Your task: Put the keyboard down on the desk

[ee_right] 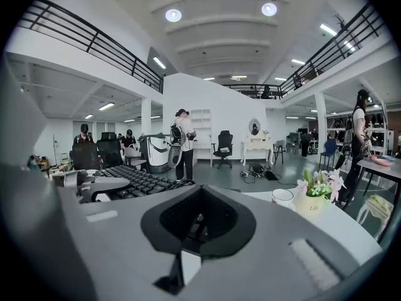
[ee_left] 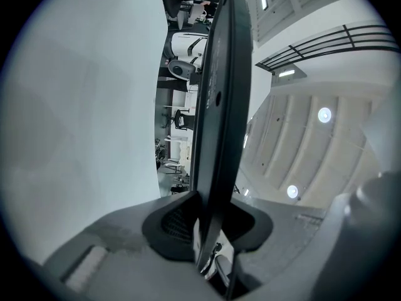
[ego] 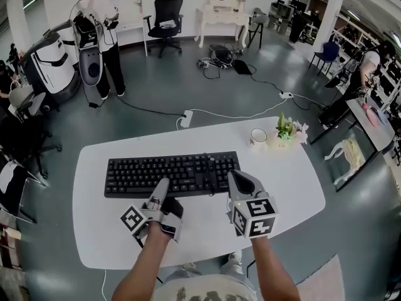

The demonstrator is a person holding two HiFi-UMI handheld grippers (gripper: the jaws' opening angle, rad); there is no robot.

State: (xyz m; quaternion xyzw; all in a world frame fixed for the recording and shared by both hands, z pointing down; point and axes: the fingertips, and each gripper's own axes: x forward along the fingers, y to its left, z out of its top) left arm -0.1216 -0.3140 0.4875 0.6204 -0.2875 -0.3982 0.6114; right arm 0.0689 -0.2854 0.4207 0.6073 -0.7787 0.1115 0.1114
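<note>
A black keyboard [ego: 169, 173] lies lengthwise across the white desk [ego: 282, 187]; I cannot tell whether it rests fully on the top. My left gripper [ego: 163, 187] is at the middle of its near edge and is shut on it. In the left gripper view the keyboard [ee_left: 219, 105] runs edge-on between the jaws of that gripper [ee_left: 210, 224], with the desk top [ee_left: 81, 105] beside it. My right gripper [ego: 233, 177] sits at the keyboard's near right corner. The right gripper view shows that gripper [ee_right: 197, 221] shut and empty, with the keyboard [ee_right: 135, 180] off to its left.
A white cup [ego: 258, 135] and a small pot of flowers [ego: 287, 132] stand at the desk's far right; both show in the right gripper view, the cup [ee_right: 283, 196] beside the pot [ee_right: 313, 199]. Beyond the desk are floor cables [ego: 213, 113], an office chair [ego: 166, 17] and a standing person [ego: 100, 36].
</note>
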